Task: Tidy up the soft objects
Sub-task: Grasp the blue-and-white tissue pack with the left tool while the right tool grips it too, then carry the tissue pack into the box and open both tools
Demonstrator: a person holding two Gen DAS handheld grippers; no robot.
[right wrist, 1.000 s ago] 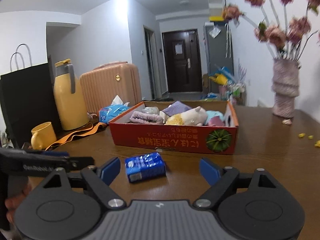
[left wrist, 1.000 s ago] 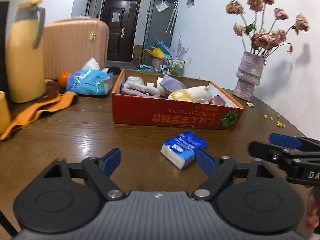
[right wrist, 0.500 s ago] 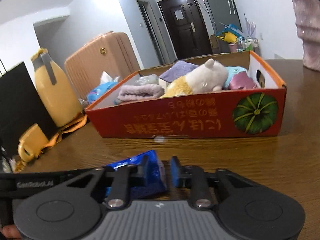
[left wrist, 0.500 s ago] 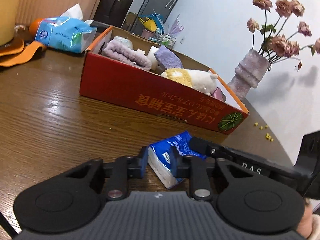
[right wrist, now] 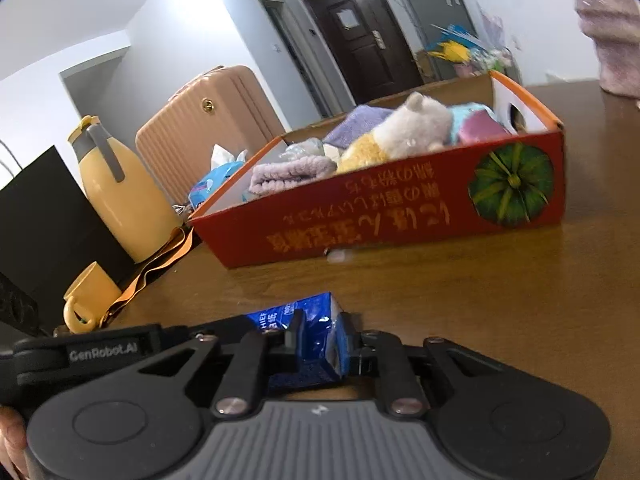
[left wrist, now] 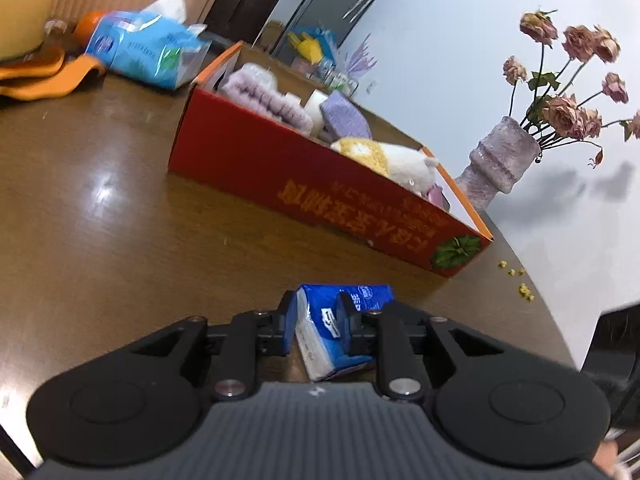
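**Both grippers now clamped on the tissue pack**

Since a second ago both grippers have dropped down from hovering wide over the table and their jaws have just been closing, with the blue tissue pack (left wrist: pixel 340 326) between them. Left gripper (left wrist: pixel 318 320) pinches the pack's white-edged end, pads pressing in from both sides. Right gripper (right wrist: pixel 320 338) squeezes the other end of the same pack (right wrist: pixel 310 320), and the wrapper looks crumpled between its pads. So it's grasped from two sides at once, sitting low over the brown wooden table (left wrist: pixel 100 220), though I can't tell if it's lifted or touching.

Just past it is the red cardboard box (right wrist: pixel 400 224), with a plush toy (right wrist: pixel 404 128), a rolled pinkish towel (right wrist: pixel 292 172) and a purple cloth (left wrist: pixel 346 116) inside. Further out: yellow thermos (right wrist: pixel 116 196), yellow mug (right wrist: pixel 90 296), vase of dried roses (left wrist: pixel 496 164).
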